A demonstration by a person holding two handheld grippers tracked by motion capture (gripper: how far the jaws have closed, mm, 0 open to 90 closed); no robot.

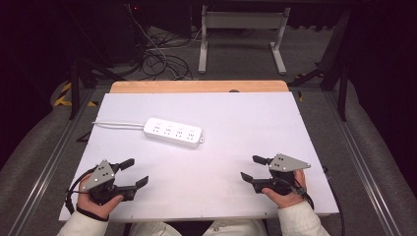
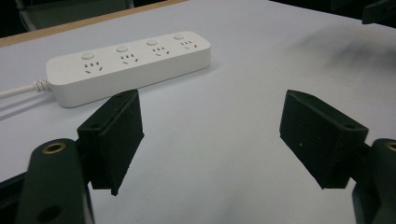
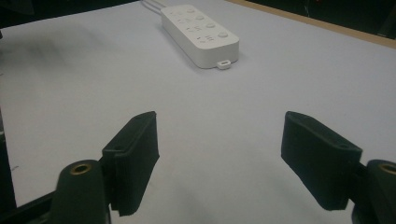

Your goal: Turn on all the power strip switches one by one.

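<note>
A white power strip (image 1: 173,132) with several sockets and buttons lies on the white table top (image 1: 246,118), its cable (image 1: 118,125) running off to the left. In the left gripper view the power strip (image 2: 128,65) lies beyond the jaws, and in the right gripper view the power strip (image 3: 200,33) lies far ahead. My left gripper (image 1: 134,173) rests near the front left edge, jaws wide apart with nothing between them. My right gripper (image 1: 252,168) sits at the front right, open and empty too. Both point toward the table's middle.
A wooden strip (image 1: 199,86) borders the table's far edge. Beyond it stand a white metal frame (image 1: 241,29) and tangled cables (image 1: 160,59) on the floor. Metal rails (image 1: 54,157) run along both sides of the table.
</note>
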